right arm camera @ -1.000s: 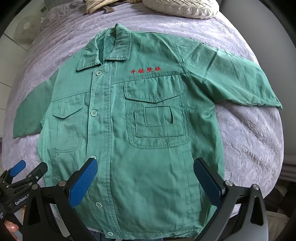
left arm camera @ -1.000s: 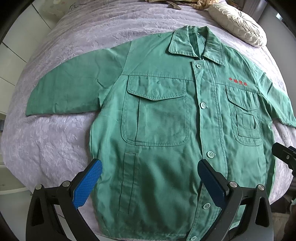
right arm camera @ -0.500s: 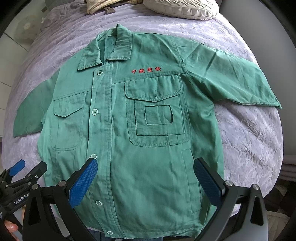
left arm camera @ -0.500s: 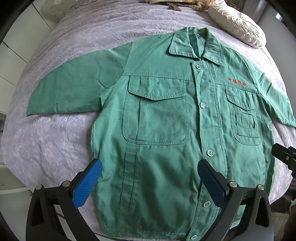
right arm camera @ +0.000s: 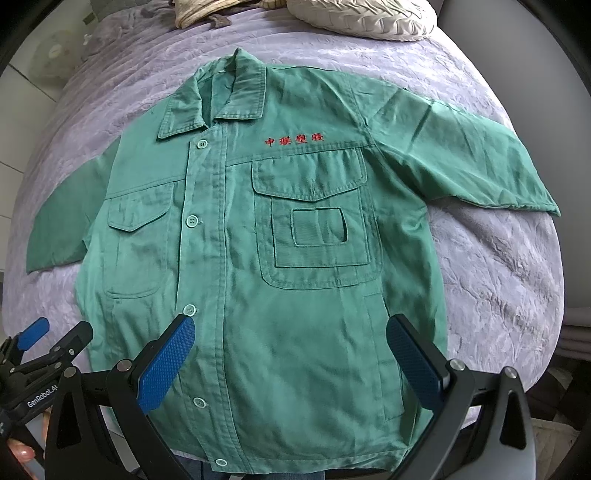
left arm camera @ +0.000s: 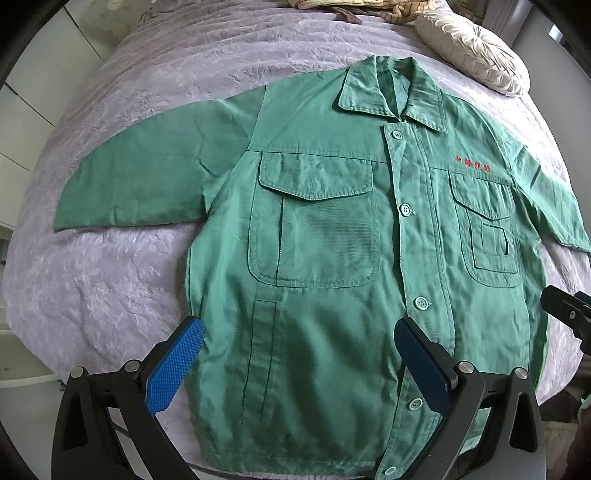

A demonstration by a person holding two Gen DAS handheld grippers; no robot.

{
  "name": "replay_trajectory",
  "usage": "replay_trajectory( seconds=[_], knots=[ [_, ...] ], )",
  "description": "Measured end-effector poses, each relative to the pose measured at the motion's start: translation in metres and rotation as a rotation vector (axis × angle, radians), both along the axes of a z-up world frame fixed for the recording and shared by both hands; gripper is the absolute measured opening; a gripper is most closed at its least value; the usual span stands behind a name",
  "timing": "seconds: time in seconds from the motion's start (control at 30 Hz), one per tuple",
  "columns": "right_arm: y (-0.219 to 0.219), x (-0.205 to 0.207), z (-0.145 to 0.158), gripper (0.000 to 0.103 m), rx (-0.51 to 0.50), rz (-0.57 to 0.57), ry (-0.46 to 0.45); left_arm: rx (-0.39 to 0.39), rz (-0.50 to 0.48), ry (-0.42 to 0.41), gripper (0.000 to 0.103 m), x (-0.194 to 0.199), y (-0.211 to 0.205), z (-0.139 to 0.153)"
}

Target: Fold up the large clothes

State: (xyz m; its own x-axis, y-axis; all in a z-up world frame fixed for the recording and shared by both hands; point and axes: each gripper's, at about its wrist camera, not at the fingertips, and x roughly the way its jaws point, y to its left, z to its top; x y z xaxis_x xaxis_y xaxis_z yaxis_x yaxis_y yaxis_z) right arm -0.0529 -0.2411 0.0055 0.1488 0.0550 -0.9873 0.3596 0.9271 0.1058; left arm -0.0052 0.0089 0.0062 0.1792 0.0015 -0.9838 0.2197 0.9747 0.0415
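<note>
**Green work jacket laid flat, no fold yet begun**

Green cotton fills both wrist views: the jacket [left arm camera: 332, 258] is spread face up and buttoned on the lilac bedspread [left arm camera: 110, 288], collar at 12 o'clock, hem at 6 o'clock by the near bed edge. Over the past second almost nothing has been altered; the cloth lies as it lay, and only a slight drift of the cameras can be noted. The fold is therefore judged not started, with both tools poised above the hem. The left hand-held gripper [left arm camera: 299, 363] is held with its blue pads wide apart and nothing between them; the right hand-held gripper [right arm camera: 295, 360] is likewise spread and empty. The left sleeve [left arm camera: 147, 177] is stretched toward 9 o'clock, with bare bedspread around it. The right sleeve [right arm camera: 480, 162] reaches toward 3 o'clock, its cuff close to the bed's edge, where room looks tighter. A cream cushion [right arm camera: 362, 18] is seen at 12 o'clock, apart from the collar [right arm camera: 218, 96].
</note>
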Motion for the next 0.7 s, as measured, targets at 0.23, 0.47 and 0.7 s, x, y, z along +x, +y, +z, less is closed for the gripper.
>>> replay_trajectory(
  seconds=[0.23, 0.47, 0.7],
  knots=[
    [0.0027, 0.0015, 0.0, 0.103, -0.003, 0.001, 0.001, -0.001, -0.002, 0.006, 0.103, 0.0009, 0.0031, -0.0001],
    [0.005, 0.0021, 0.0, 0.103, -0.008, 0.004, 0.005, -0.006, 0.0, 0.007, 0.103, 0.0017, 0.004, -0.0011],
    [0.0077, 0.0036, 0.0003, 0.103, -0.011, 0.006, 0.007, -0.023, -0.004, 0.009, 0.103, 0.0037, 0.0044, -0.0017]
  ],
)
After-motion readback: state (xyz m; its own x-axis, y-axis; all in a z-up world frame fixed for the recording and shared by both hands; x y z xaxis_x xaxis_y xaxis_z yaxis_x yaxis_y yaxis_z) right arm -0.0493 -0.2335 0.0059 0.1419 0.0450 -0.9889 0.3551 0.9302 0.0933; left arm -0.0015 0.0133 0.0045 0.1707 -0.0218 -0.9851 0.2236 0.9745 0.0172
